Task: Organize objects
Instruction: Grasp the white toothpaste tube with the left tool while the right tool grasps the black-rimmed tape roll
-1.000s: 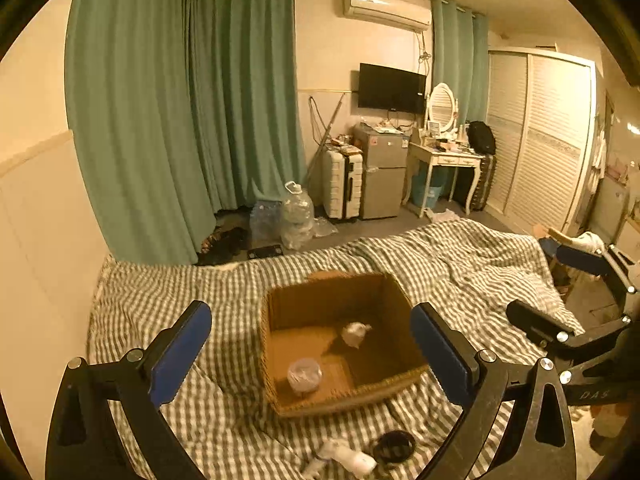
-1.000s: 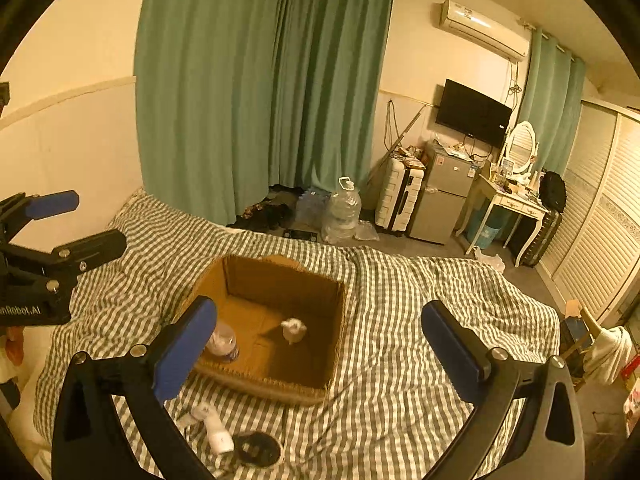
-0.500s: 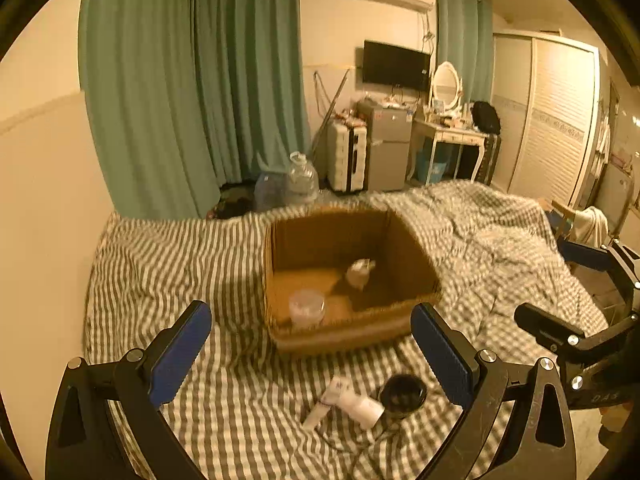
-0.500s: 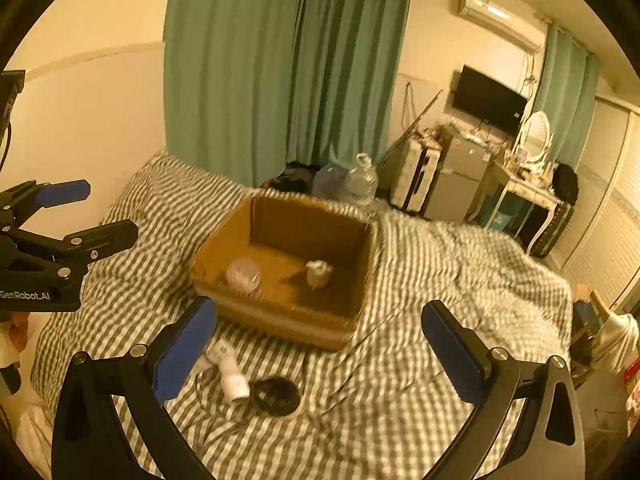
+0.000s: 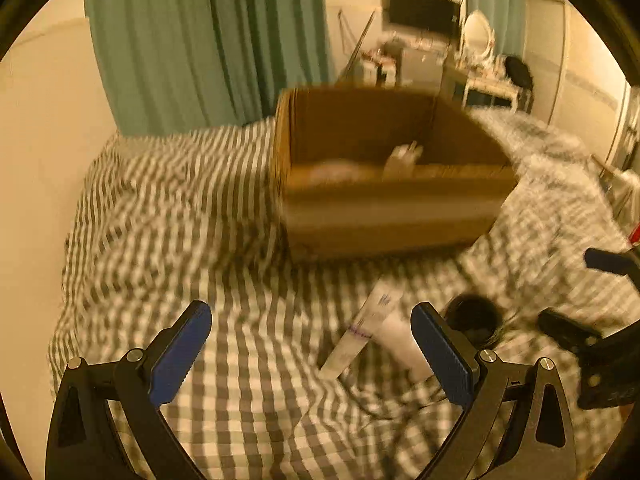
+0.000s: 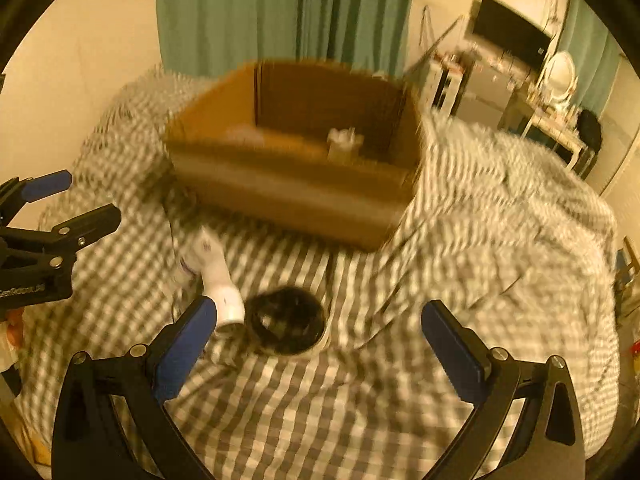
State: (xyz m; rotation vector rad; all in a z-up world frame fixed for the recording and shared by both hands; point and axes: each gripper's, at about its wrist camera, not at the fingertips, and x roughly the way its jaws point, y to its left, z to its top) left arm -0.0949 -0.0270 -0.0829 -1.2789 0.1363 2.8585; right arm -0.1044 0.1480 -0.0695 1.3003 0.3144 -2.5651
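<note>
- Checked bedding (image 5: 168, 216) is covering the bed, carrying a cardboard box (image 5: 384, 216).
- White bottle (image 6: 218, 276) and black dish (image 6: 286, 324) are lying side by side on the bedding, near the box's front.
- Left tool (image 5: 312, 354) is hovering wide open, gripping nothing.
- Right tool (image 6: 316, 350) is gaping equally wide, empty, above the dish.

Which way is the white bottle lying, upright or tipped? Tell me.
Tipped. The white bottle lies on its side on the checked bedcover, beside the black round container, outside the cardboard box.

A white tube (image 6: 214, 270) and black round dish (image 6: 285, 325) lie before the open cardboard box (image 6: 296, 196).
</note>
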